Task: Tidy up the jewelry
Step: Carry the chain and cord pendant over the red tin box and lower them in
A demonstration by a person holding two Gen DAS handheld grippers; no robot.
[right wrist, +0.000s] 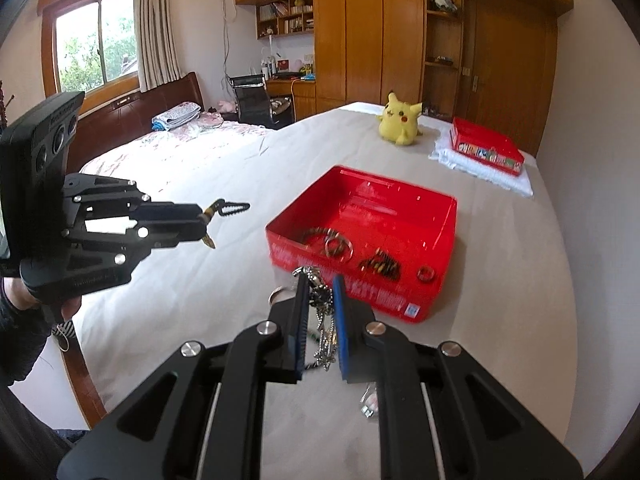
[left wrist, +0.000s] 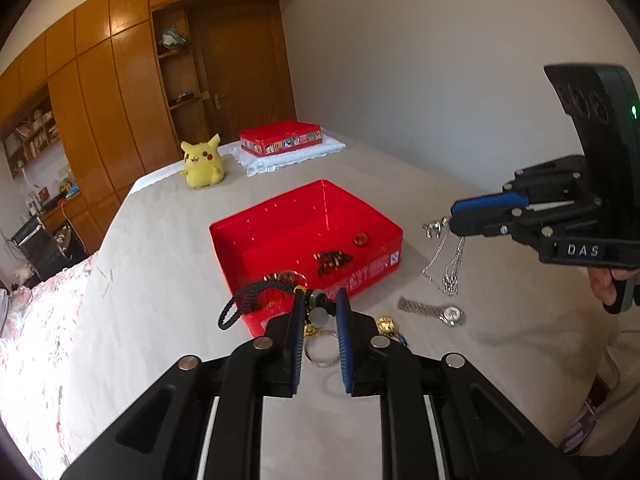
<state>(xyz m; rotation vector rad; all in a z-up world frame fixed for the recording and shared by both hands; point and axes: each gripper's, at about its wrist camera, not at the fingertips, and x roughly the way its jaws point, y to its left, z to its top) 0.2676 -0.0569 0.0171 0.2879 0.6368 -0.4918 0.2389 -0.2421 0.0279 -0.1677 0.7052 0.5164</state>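
A red open box (left wrist: 360,210) (right wrist: 440,216) sits on the white bed cover, holding a red ring (left wrist: 360,239) (right wrist: 425,274), a dark bead bracelet (left wrist: 332,260) (right wrist: 380,264) and metal rings (right wrist: 338,246). My left gripper (left wrist: 319,300) (right wrist: 204,224) is shut on a black cord pendant (left wrist: 240,304) (right wrist: 232,209), held above the box's near corner. My right gripper (right wrist: 320,284) (left wrist: 452,216) is shut on a silver chain necklace (left wrist: 450,264) (right wrist: 326,336) that hangs down, right of the box. A silver watch (left wrist: 438,312), a gold piece (left wrist: 386,325) and a metal ring (left wrist: 320,354) lie on the cover.
A yellow plush toy (left wrist: 202,162) (right wrist: 400,120) and a red tin lid (left wrist: 280,138) (right wrist: 486,146) on a white cloth (left wrist: 292,156) sit at the far end. Wooden wardrobes stand behind. A floral bedspread (left wrist: 36,340) lies to the left.
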